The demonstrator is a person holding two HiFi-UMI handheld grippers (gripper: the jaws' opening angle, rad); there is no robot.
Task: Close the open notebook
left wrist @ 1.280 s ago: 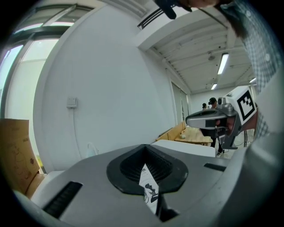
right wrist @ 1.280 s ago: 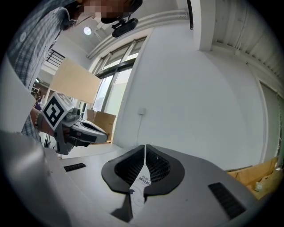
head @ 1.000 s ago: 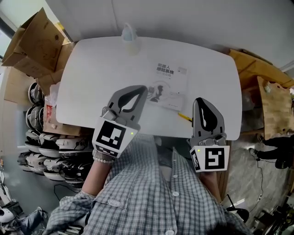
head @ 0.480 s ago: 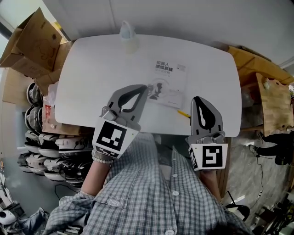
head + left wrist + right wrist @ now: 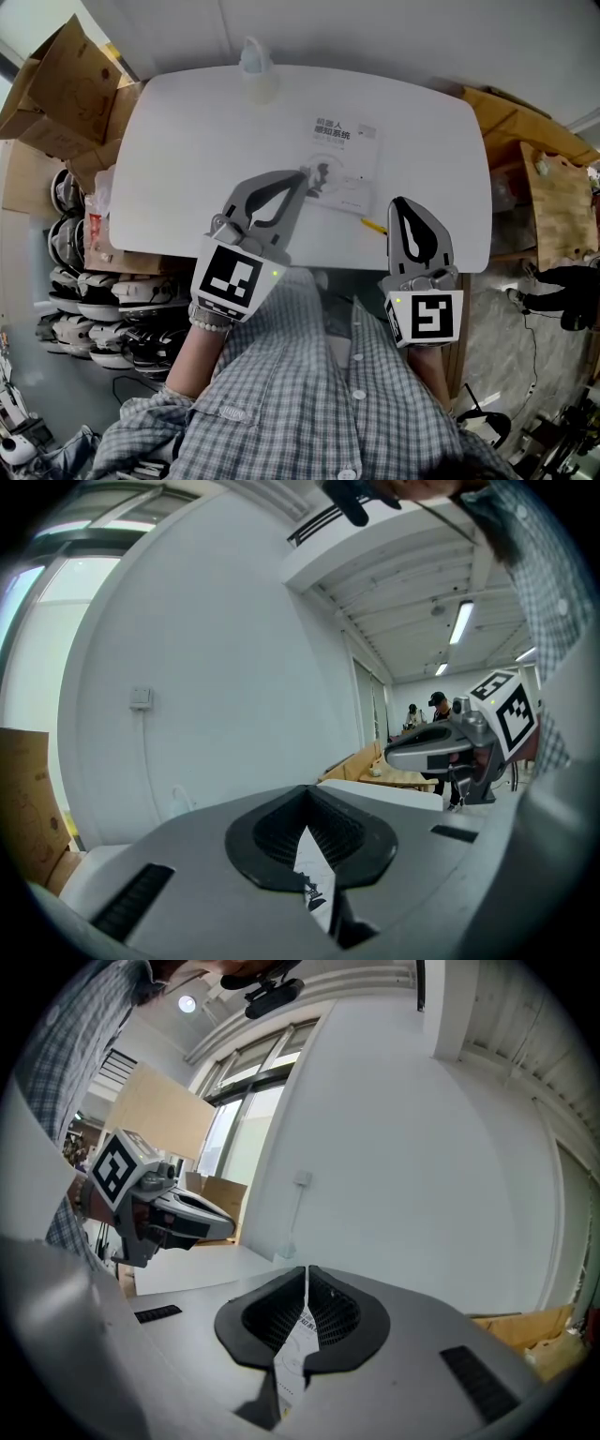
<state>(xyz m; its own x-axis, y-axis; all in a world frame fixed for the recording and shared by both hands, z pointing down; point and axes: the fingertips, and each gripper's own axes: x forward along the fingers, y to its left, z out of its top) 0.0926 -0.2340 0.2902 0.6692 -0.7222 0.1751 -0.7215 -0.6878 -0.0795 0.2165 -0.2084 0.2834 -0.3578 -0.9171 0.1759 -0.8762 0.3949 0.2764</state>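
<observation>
The white printed-cover notebook (image 5: 343,165) lies flat right of the middle of the white rounded table (image 5: 187,141), the left hand-held gripper (image 5: 298,178) above the table's near middle and the right hand-held gripper (image 5: 405,202) over its near right edge, both with jaws closed together on nothing.

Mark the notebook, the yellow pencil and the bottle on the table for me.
notebook (image 5: 349,164): head view, middle of its white cover.
yellow pencil (image 5: 374,225): head view, middle of its shaft.
bottle (image 5: 255,67): head view, on its pale body.
</observation>
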